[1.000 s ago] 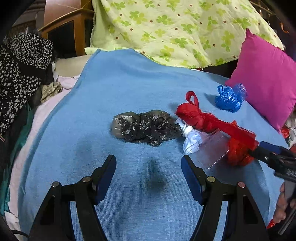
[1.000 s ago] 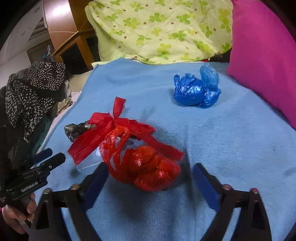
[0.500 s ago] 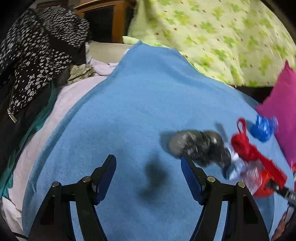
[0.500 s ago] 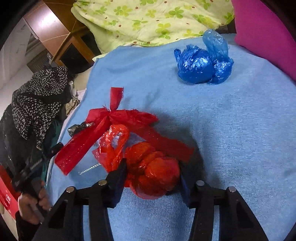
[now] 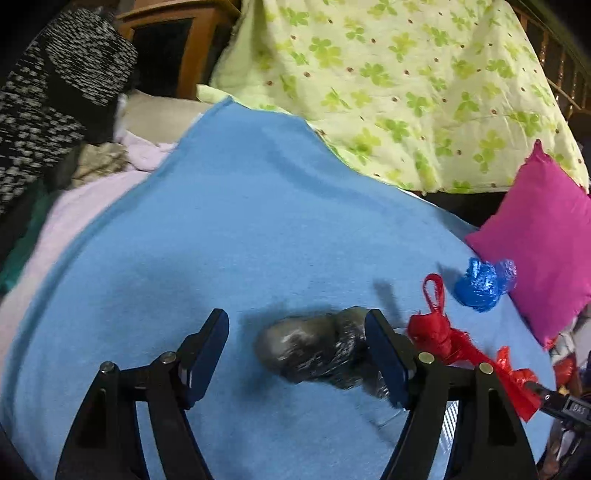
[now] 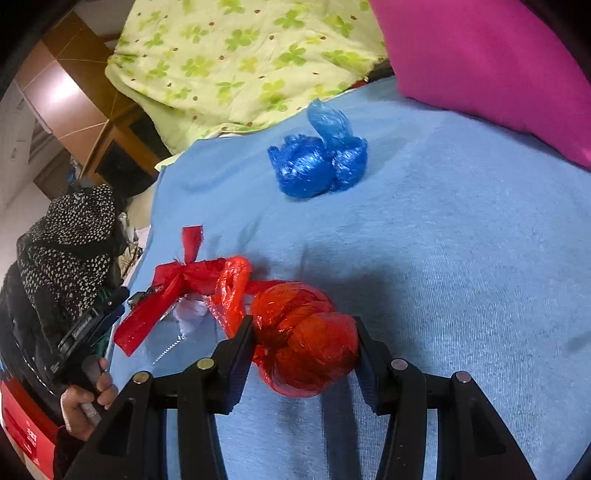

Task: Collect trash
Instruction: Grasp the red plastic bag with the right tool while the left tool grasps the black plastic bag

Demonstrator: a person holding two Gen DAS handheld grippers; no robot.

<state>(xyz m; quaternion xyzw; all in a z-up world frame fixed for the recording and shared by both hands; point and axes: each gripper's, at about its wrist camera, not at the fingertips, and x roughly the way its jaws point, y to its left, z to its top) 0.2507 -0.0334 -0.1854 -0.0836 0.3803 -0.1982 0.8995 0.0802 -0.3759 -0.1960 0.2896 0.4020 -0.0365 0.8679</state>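
A crumpled black plastic bag [image 5: 314, 354] lies on the blue blanket [image 5: 221, 240] between the fingers of my left gripper [image 5: 295, 325]. Its jaws are opening; the bag lies close to the right finger and well clear of the left one. My right gripper [image 6: 303, 328] is shut on a knotted red plastic bag [image 6: 303, 343], both pads pressing its sides. A second red bag with ribbon-like ends [image 6: 177, 280] lies just left of it, over a white scrap [image 6: 190, 314]. Farther back sits a blue plastic bag [image 6: 317, 166], also visible in the left wrist view [image 5: 484, 284].
A pink cushion [image 5: 543, 251] borders the blanket on the right, a green clover-print quilt [image 5: 388, 85] at the back. Black dotted cloth [image 5: 48, 99] and wooden furniture [image 5: 184, 33] stand at the left. A hand [image 6: 85, 402] holds the other gripper's handle.
My right gripper closed on the red bag. My left gripper swung right until the black bag came between its fingers. Both views have rolled.
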